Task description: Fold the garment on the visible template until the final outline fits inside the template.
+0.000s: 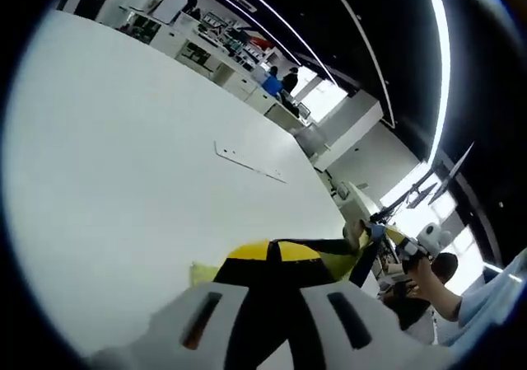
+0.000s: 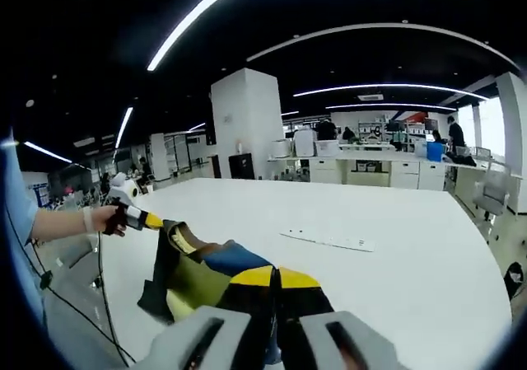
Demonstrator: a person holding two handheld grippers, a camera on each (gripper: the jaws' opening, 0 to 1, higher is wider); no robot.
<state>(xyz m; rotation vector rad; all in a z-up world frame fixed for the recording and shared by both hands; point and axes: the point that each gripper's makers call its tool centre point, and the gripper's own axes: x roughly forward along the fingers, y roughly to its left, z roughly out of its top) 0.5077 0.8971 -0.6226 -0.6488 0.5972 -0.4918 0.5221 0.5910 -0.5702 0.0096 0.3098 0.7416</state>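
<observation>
Looking along your left gripper in the left gripper view, you see its two pale jaws close together with the garment pinched between them. The cloth is yellow, black and green, and it hangs above the big white table. A thin white strip lies flat on the table, well apart from the cloth. At the right side, your other hand holds a tool at the far end of the cloth.

In the right gripper view, your right gripper also has its jaws closed on the garment. Here you can see blue, yellow, green and black patches. The cloth stretches away to the left, where a hand with a yellow and black tool holds its other end. The white table spreads out under it, and the thin strip lies near the middle, apart from the cloth.
</observation>
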